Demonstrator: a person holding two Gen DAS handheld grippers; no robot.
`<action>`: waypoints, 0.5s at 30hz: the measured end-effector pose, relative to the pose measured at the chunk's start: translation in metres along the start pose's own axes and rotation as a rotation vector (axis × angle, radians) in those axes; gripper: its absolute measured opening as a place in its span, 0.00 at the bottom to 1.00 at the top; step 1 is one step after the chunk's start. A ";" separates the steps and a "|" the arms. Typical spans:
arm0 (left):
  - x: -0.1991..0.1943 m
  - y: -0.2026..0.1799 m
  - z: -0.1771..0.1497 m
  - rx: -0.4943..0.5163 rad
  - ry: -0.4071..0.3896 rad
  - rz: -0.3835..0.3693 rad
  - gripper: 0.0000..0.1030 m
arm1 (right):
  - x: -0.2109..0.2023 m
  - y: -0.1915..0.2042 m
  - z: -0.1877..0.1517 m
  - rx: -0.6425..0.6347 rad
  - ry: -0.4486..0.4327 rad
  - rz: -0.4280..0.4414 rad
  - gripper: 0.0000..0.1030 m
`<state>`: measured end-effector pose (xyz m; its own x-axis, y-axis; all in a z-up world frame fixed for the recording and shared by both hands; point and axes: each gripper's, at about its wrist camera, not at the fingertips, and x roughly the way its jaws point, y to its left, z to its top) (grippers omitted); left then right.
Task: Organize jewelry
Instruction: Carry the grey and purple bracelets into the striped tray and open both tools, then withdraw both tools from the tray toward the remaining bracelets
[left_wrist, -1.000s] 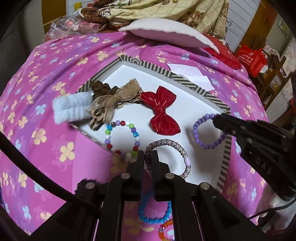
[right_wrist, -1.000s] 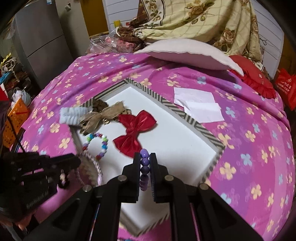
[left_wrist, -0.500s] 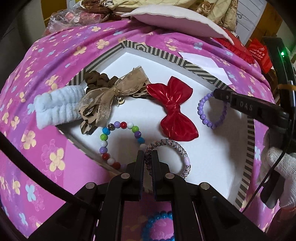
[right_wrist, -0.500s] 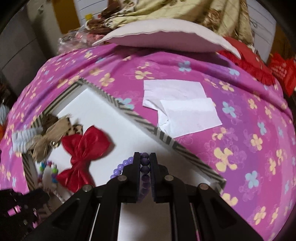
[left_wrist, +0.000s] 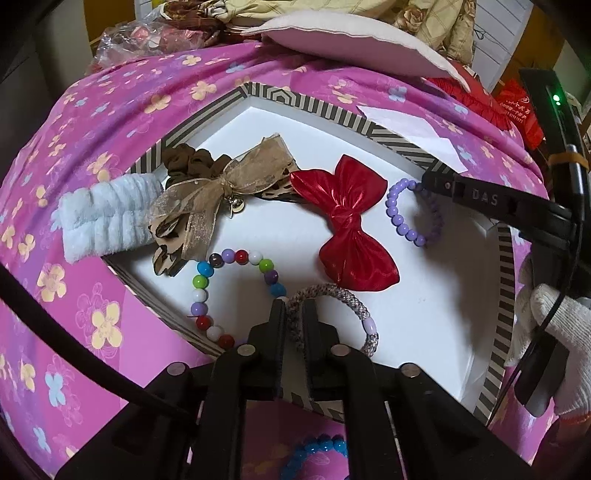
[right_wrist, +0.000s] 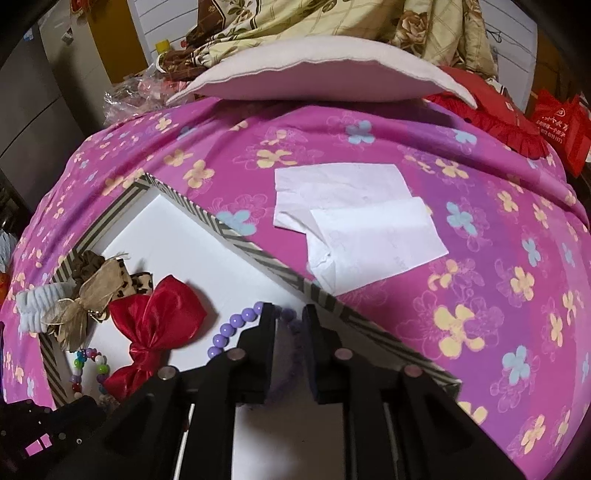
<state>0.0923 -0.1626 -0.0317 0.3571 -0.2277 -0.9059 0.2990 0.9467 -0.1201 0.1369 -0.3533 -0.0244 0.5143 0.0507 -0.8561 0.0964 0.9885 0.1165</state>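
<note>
We look down on a bed covered by a magenta sheet printed with yellow and blue flowers (right_wrist: 480, 258). On it lies a large shallow box lid with a white floor and a grey-and-white striped rim (left_wrist: 325, 110), one corner pointing away from us. Beyond it rest a pale pink flat cushion (right_wrist: 321, 74) and, just beside the rim's far-right edge, two overlapping sheets of white paper (right_wrist: 354, 221).

Inside the lid, a shiny red fabric bow (left_wrist: 347, 225) lies at the middle with its long axis running from far to near, slightly tilted. To its left a beige organza bow over leopard-print ribbon (left_wrist: 218, 199) lies aslant, covering part of a dark brown scrunchie (left_wrist: 188, 160). A pale blue fluffy headband (left_wrist: 107, 218) drapes across the left rim.

Nearer us, a bracelet of multicoloured round beads (left_wrist: 207, 273) straddles the near-left rim. Touching it, a grey-and-pink braided hair tie (left_wrist: 343, 299) lies flat on the white floor; our left gripper (left_wrist: 293, 314) has just been opening, its narrow-set fingers astride the tie's left arc with the pads no longer pressing.

Right of the red bow, a lilac bead bracelet (left_wrist: 397, 216) lies flat by the rim. Our right gripper (right_wrist: 288, 317) has likewise just been parting, beads loose between its slightly spread fingers. A white-gloved hand (left_wrist: 561, 332) holds it.
</note>
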 end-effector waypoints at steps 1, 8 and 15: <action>0.000 0.001 -0.001 -0.004 0.003 -0.006 0.28 | -0.003 0.000 -0.002 0.004 -0.001 0.004 0.18; -0.020 0.006 -0.009 -0.019 -0.003 -0.052 0.39 | -0.041 -0.001 -0.023 -0.003 -0.022 0.032 0.35; -0.052 0.012 -0.028 0.003 -0.044 -0.036 0.41 | -0.090 0.002 -0.059 -0.013 -0.044 0.024 0.39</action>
<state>0.0527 -0.1332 0.0030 0.3846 -0.2717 -0.8822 0.3152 0.9369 -0.1512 0.0408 -0.3477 0.0229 0.5535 0.0684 -0.8300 0.0724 0.9889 0.1298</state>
